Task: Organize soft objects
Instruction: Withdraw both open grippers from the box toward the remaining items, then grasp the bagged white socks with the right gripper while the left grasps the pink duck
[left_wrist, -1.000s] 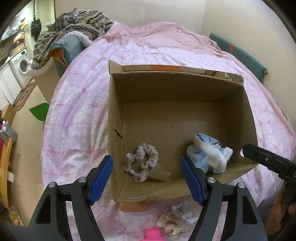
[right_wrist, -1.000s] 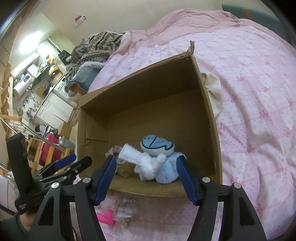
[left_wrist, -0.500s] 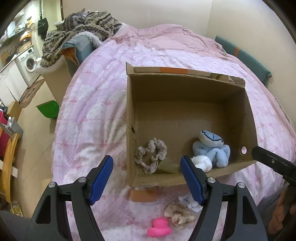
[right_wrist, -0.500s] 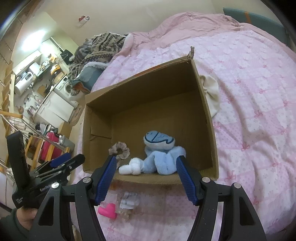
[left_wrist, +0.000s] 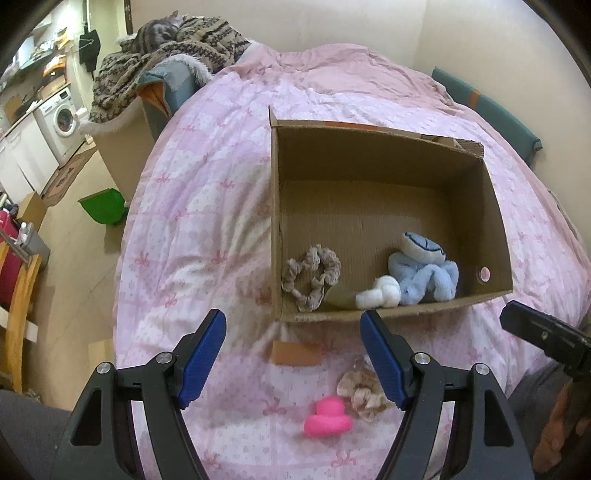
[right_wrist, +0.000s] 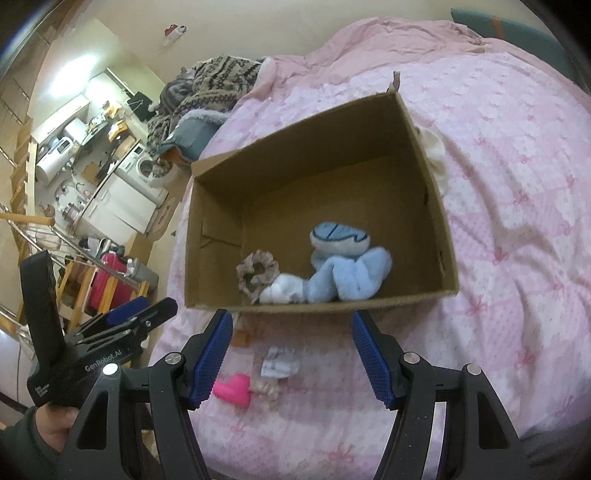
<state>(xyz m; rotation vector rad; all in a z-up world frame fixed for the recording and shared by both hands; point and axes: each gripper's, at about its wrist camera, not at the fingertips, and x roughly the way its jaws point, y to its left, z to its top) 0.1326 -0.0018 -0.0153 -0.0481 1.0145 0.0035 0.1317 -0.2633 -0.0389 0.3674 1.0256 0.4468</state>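
From the left wrist camera, our left gripper (left_wrist: 293, 341) is spread wide with nothing in it, hanging over the pink quilt (left_wrist: 207, 206) just short of the cardboard box (left_wrist: 275, 221). Inside the box we count one beige scrunchie (left_wrist: 311, 276) and one blue-and-white plush toy (left_wrist: 417, 275), both near the front wall. Outside it, on the quilt, there's one more scrunchie (left_wrist: 360, 393) that looks to be in a clear wrapper, and right beside it one pink duck (left_wrist: 328, 417). We'd guess all of it is feather-light and squishy; the duck looks smoother, so pinch across its fat body, and grab the scrunchie by a bunched fold since the wrapper may slide. From the right wrist camera, our right gripper (right_wrist: 291, 350) is also wide open and empty, parked before the box's front edge, with the duck (right_wrist: 233, 390) and wrapped scrunchie (right_wrist: 275, 373) below between its fingers.
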